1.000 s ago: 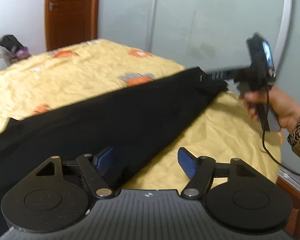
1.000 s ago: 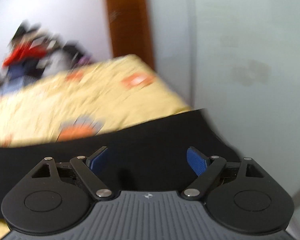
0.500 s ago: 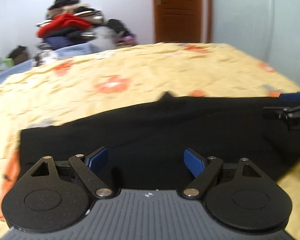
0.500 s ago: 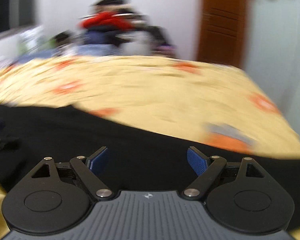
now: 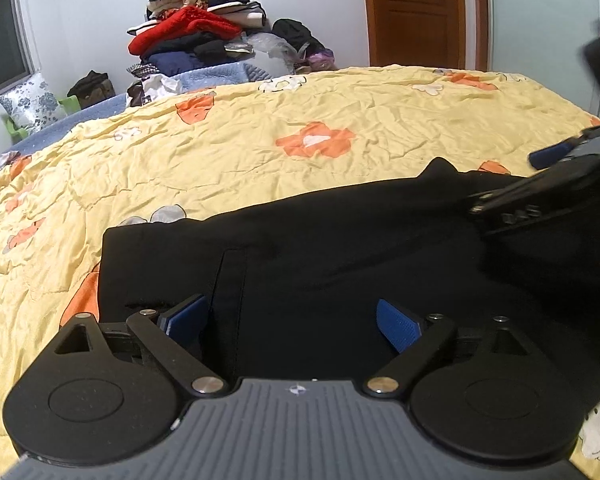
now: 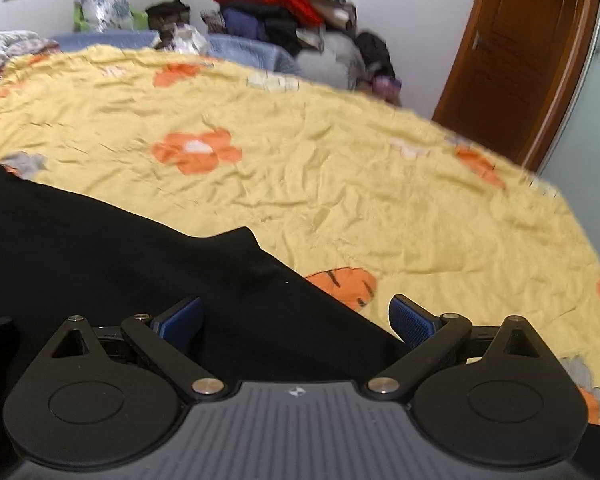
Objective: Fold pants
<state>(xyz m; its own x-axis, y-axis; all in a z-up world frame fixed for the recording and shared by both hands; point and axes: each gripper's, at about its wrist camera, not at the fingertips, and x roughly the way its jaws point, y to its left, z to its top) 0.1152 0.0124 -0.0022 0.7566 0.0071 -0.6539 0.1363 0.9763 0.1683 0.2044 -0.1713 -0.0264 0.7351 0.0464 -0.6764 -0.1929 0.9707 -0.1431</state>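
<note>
Black pants [image 5: 340,264] lie flat on a yellow quilt [image 5: 260,152]. The left gripper [image 5: 292,320] and the right gripper [image 6: 296,316] (seen at 3 o'clock from the left) hover wide, jaws opening, empty. A shallow pinch could catch one layer, skewing the fold.

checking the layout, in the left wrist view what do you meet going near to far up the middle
left gripper, jaws opening with nothing gripped → black pants → yellow flowered quilt → pile of clothes by the white wall
</note>
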